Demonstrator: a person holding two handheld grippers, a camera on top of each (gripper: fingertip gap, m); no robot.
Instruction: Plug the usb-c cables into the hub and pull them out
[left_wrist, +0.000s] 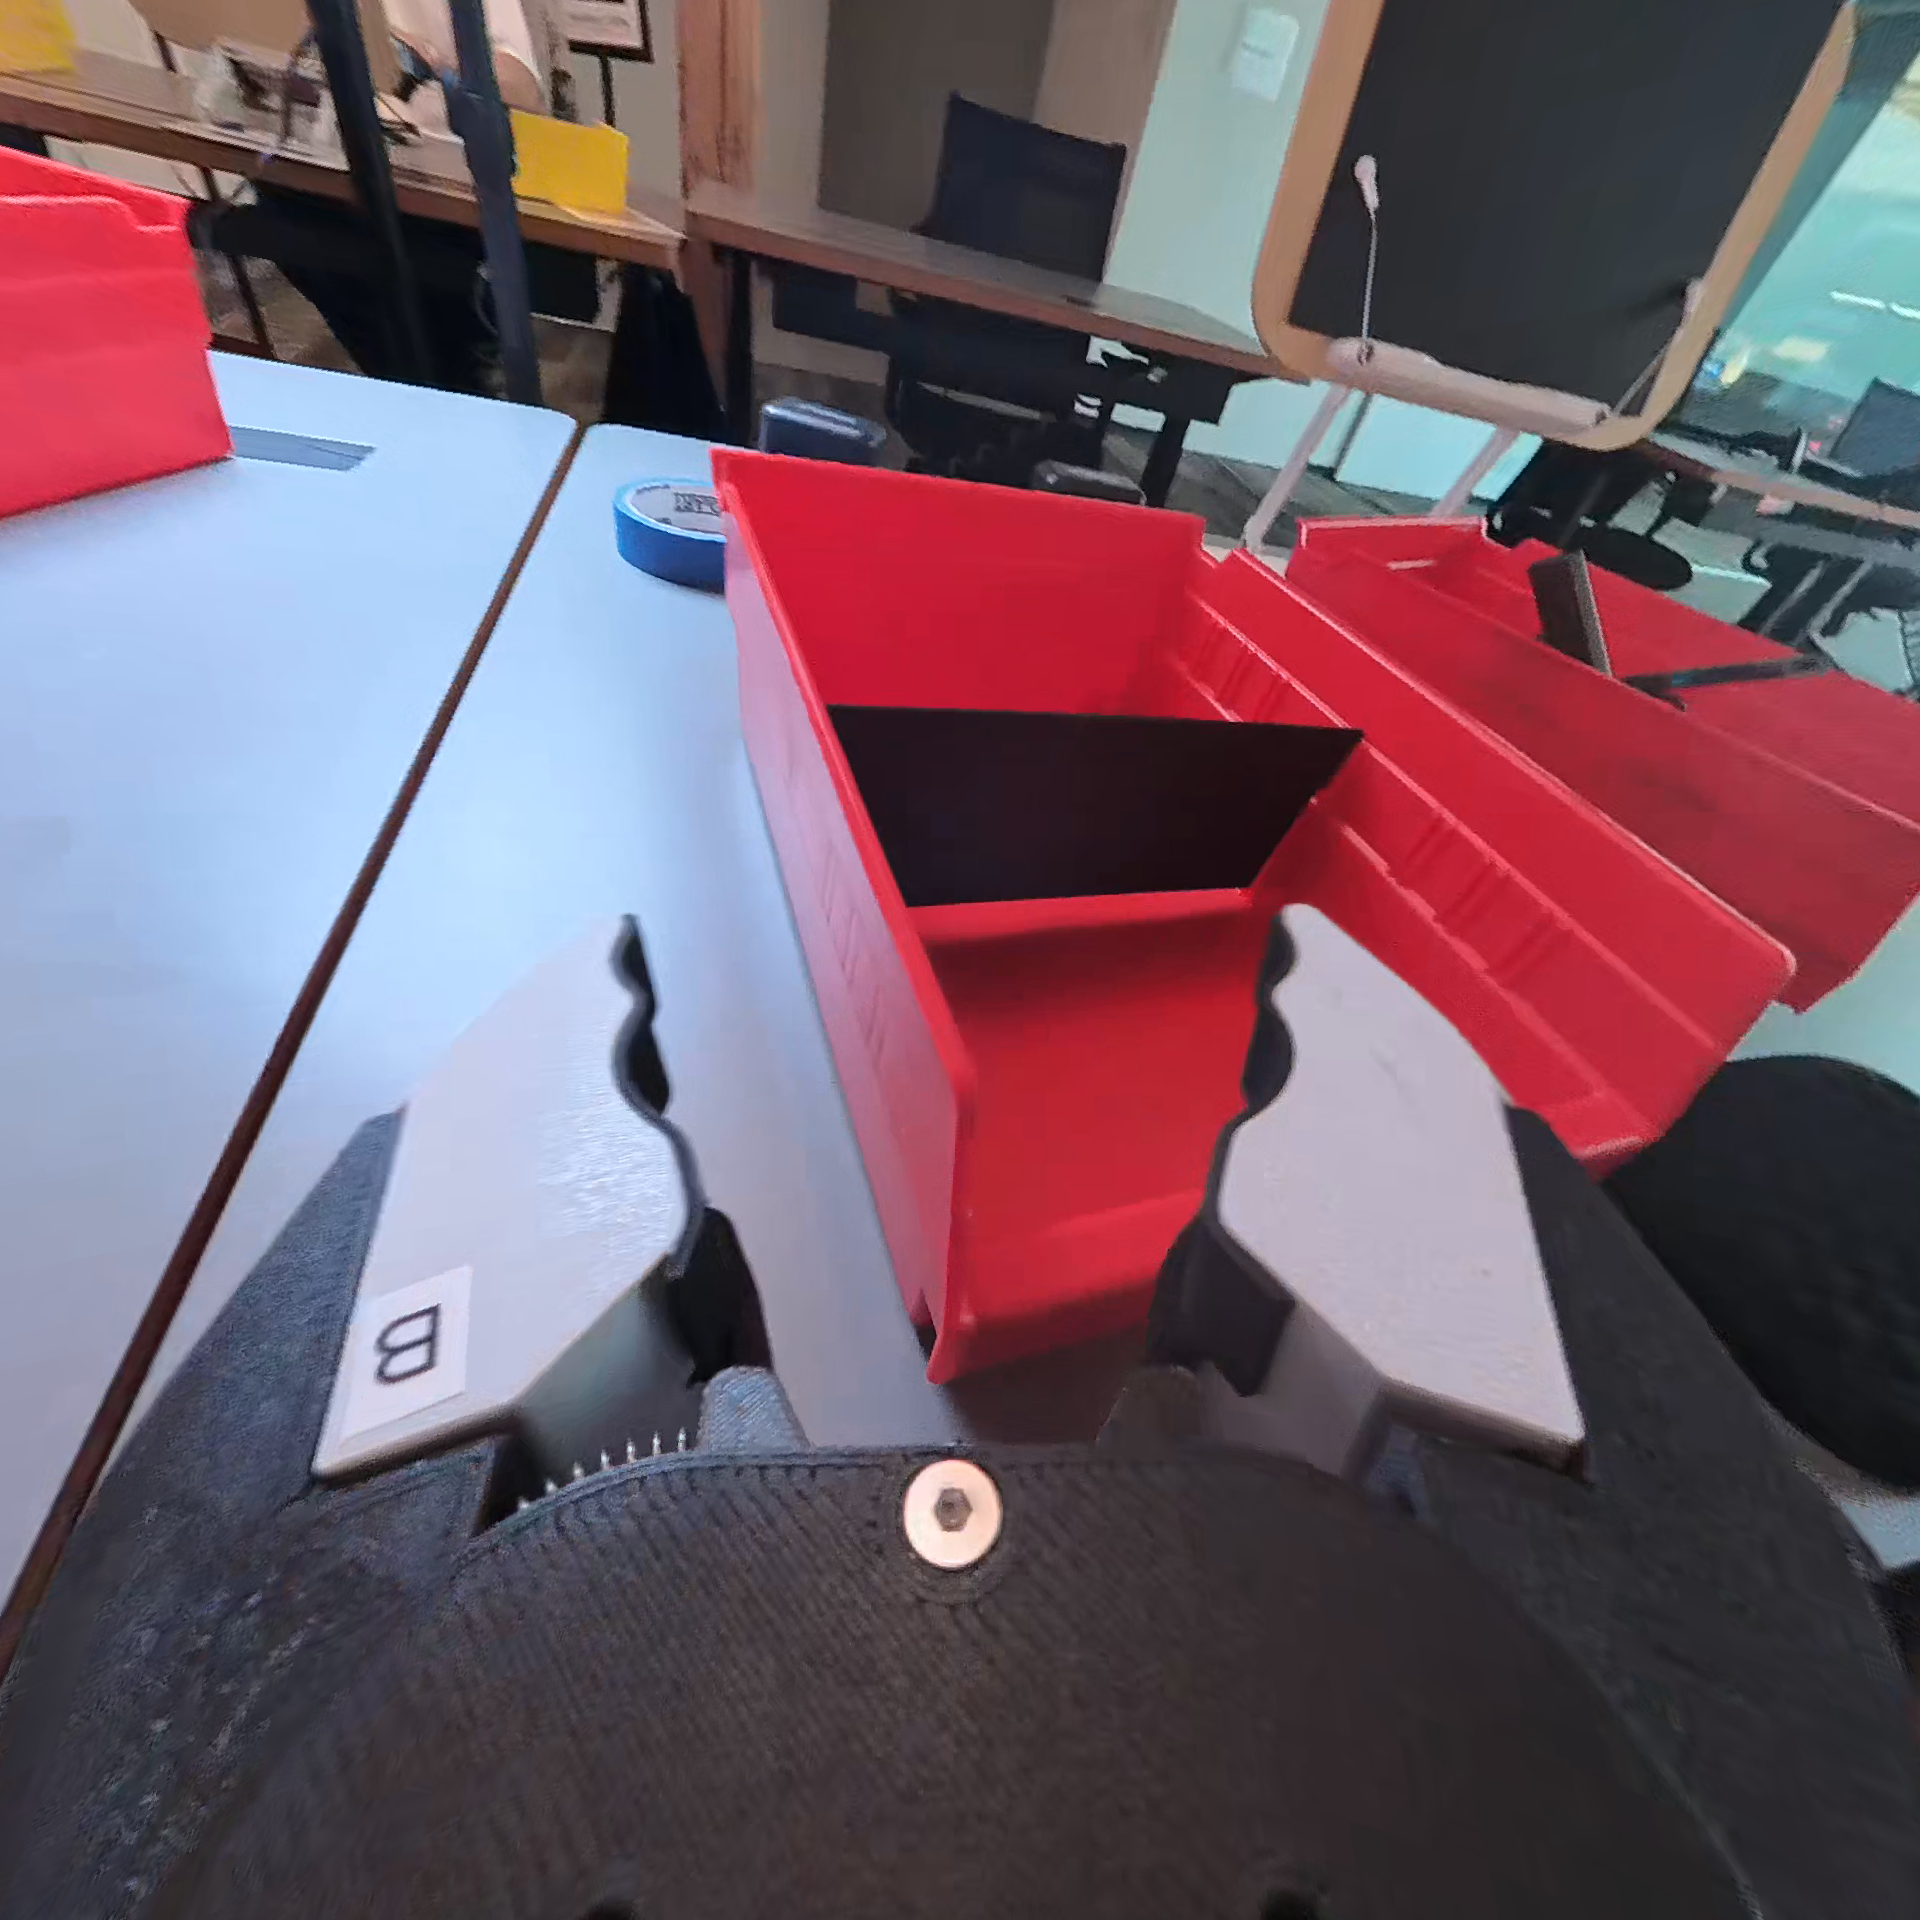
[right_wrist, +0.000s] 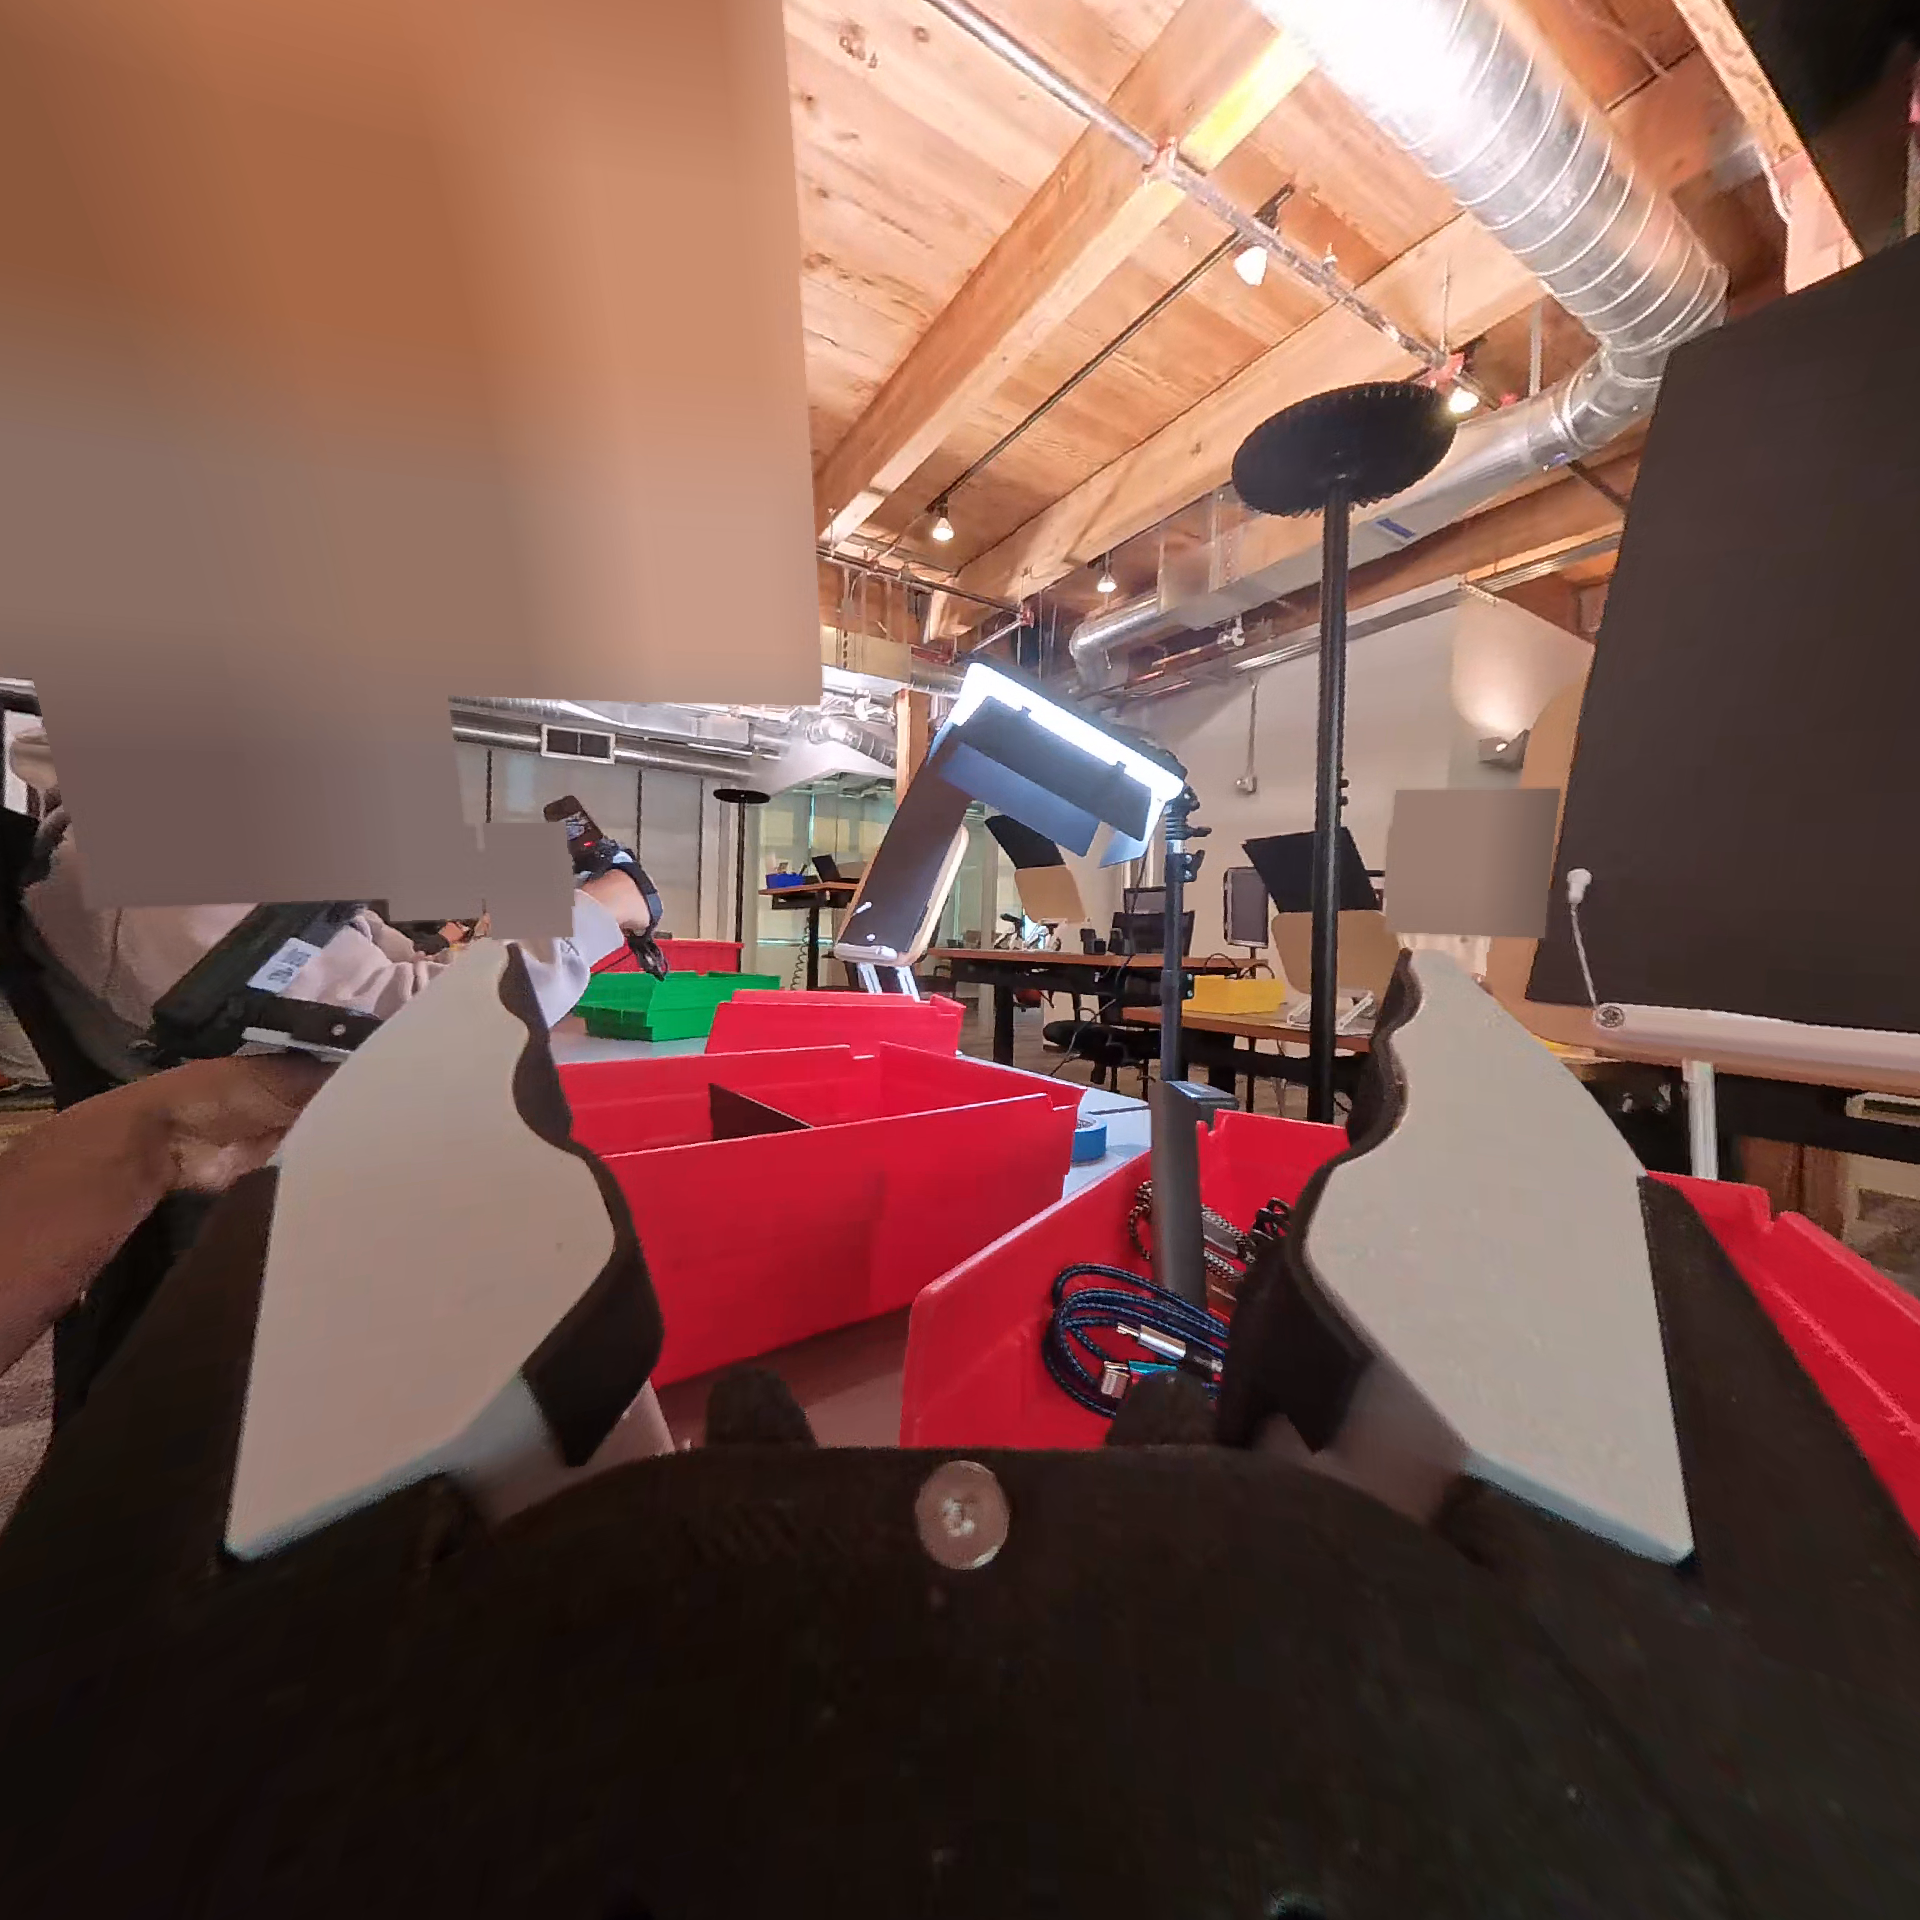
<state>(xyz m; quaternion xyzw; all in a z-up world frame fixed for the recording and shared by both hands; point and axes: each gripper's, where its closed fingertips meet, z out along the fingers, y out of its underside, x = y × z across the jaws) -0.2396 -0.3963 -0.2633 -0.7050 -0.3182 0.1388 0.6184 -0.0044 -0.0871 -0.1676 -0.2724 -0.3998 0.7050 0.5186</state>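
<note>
Facing forward: both tongs hang over red bins on a pale table (left_wrist: 540, 790), each holding nothing.
Left gripper (left_wrist: 961, 930): its fingers are spread wide, with nothing between them; the near end of a red bin (left_wrist: 1049, 1091) sits just beyond the gap.
That bin's inside: a black divider (left_wrist: 1070, 810) crosses it; the floor behind the divider is hidden.
Past the left fingertips: a blue tape roll (left_wrist: 670, 530) lies beside the bin's far corner, partly cut off by its wall.
Right gripper (right_wrist: 956, 977): likewise spread apart and empty.
Cables: a coiled blue braided cable (right_wrist: 1127, 1325) with metal plugs lies in a second red bin (right_wrist: 987, 1340), low between the right fingers, close to the right one.
Hub: the upright grey bar (right_wrist: 1184, 1184) rising from that bin may be it; its lower end is hidden by the cables.
Hard to read: dark braided strands near the bar are covered by the right finger (right_wrist: 1475, 1247).
Left of the right tongs: the holder's hand is blurred and cut off at the edge.
</note>
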